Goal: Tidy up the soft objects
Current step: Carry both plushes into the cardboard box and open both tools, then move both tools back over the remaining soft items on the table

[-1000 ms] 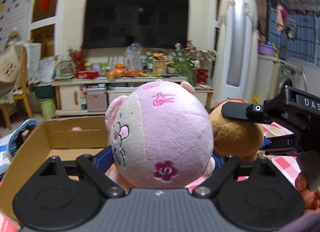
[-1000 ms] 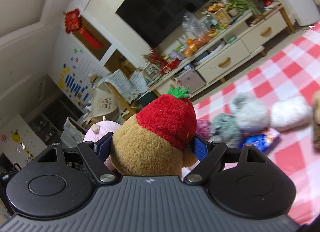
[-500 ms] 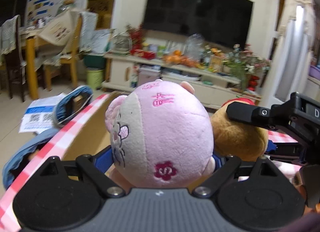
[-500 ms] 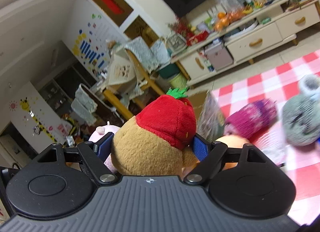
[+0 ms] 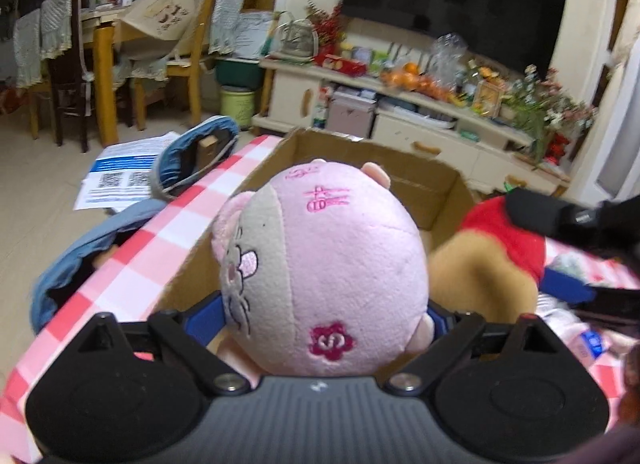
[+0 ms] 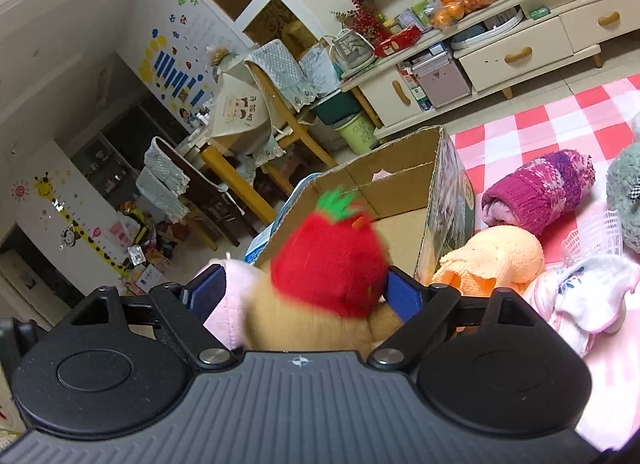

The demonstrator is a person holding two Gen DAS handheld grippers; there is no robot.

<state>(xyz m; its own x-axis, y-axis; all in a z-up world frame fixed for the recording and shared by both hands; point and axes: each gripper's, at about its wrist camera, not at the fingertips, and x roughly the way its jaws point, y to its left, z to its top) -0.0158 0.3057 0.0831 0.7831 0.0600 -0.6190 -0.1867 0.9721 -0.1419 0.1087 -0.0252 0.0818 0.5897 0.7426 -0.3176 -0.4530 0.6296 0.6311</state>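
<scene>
The left gripper point(image 5: 324, 304) is clamped on a round pink plush point(image 5: 324, 268), its blue pads pressed into the toy's sides; the plush has a grey face patch, pink embroidered characters on top and a dark pink flower near the bottom. It is held up above the near edge of an open cardboard box point(image 5: 404, 180), which stands on a red-and-white checked cloth point(image 5: 136, 264).

The right gripper point(image 6: 304, 296) is closed around a brown bear plush with a red strawberry cap point(image 6: 328, 268), topped by a green leaf tuft; the toy is blurred. In the left wrist view this bear point(image 5: 488, 264) sits just to the right of the pink plush, the two nearly touching, with the right gripper's black fingers point(image 5: 560, 216) over it. In the right wrist view the pink plush point(image 6: 232, 304) peeks out at the bear's left.

The box point(image 6: 396, 188) lies ahead of the bear. Beside the box on the cloth point(image 6: 560, 124) are an orange knitted item point(image 6: 500, 252), a rolled purple knit piece point(image 6: 540, 192), a grey fuzzy toy point(image 6: 626, 188) at the edge and a white-pink garment point(image 6: 588, 296)
</scene>
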